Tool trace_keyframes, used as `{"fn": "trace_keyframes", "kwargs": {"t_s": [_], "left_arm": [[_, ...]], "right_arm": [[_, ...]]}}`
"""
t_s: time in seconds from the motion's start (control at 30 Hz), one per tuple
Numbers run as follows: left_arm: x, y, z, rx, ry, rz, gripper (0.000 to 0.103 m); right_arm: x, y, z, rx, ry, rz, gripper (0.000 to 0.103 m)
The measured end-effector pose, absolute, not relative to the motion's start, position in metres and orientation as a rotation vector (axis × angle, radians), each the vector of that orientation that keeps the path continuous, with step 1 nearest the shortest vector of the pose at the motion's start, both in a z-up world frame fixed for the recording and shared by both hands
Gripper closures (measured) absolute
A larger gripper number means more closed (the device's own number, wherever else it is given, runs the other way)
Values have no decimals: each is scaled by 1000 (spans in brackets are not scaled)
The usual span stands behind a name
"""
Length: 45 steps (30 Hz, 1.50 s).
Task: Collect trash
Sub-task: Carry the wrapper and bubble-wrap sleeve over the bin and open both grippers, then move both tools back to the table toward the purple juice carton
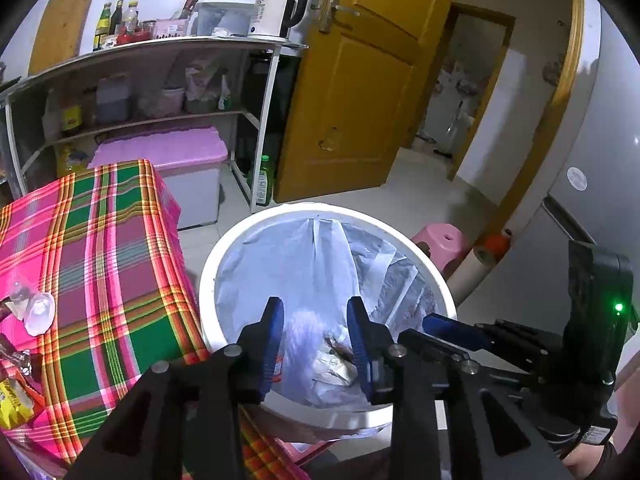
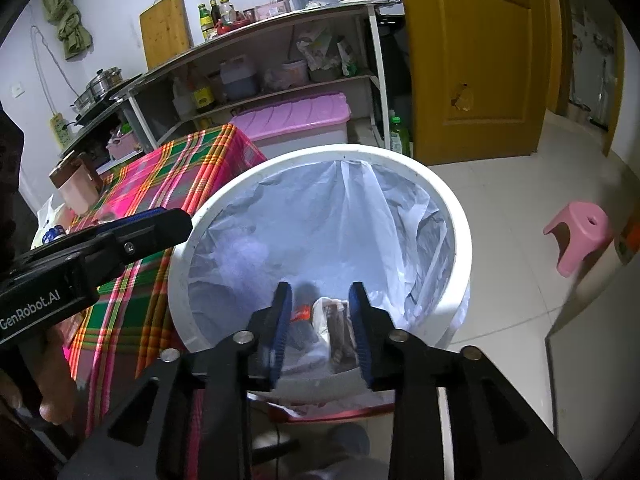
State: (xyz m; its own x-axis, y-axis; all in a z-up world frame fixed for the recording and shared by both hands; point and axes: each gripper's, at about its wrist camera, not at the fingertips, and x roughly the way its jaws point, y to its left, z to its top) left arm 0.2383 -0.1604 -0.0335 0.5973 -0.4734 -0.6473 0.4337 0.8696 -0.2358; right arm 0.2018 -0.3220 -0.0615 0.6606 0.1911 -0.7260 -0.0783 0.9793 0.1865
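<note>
A white trash bin (image 1: 206, 280) (image 2: 178, 268) with a clear plastic liner stands beside the plaid-covered table (image 1: 100, 248) (image 2: 132, 280). My left gripper (image 1: 316, 308) hangs open over the bin's mouth, and a blurred white scrap (image 1: 302, 332) shows between its fingers without touching the pads. Crumpled wrappers (image 1: 336, 366) lie at the bottom. My right gripper (image 2: 320, 292) is open over the same bin. A clear wrapper with brown contents (image 2: 336, 320) shows between its fingers, apart from the left pad. Each gripper also appears in the other's view, the right gripper (image 1: 444, 326) and the left gripper (image 2: 172, 222).
On the table lie clear plastic cups (image 1: 38, 312), a yellow packet (image 1: 12, 404) and a pink container (image 2: 76, 190). A shelf rack (image 1: 160, 80) and a pink-lidded box (image 1: 168, 152) stand behind. A pink stool (image 2: 578, 232) sits on the tiled floor near the yellow door (image 2: 472, 60).
</note>
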Motion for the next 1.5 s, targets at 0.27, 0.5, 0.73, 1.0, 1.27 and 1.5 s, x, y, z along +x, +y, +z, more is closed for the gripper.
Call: {"fn": "trace_keyframes", "kwargs": {"t_s": [0.27,0.5,0.73,1.0,1.27,1.5], "left_arm": [[223,-147,-23,-65,737,-505,70],[201,-131,-13,-59,708,-471,70],[174,-107,-6,-62,689,-422,70],[147,-79,-2,-69,672,-375,70],[126,-55,-2,-83,669,-323,70],[110,-35,-2,-96,660,-283,70]], "right_arm": [[193,-316,-50,140,810,164,69],[177,-301,-37,120,780,205,69],[159,-283,-28,96,754,253,63],[140,-259,-20,65,735,304,63],[128,-238,-19,31,725,364,61],[120,-222,-18,9,717,418,57]]}}
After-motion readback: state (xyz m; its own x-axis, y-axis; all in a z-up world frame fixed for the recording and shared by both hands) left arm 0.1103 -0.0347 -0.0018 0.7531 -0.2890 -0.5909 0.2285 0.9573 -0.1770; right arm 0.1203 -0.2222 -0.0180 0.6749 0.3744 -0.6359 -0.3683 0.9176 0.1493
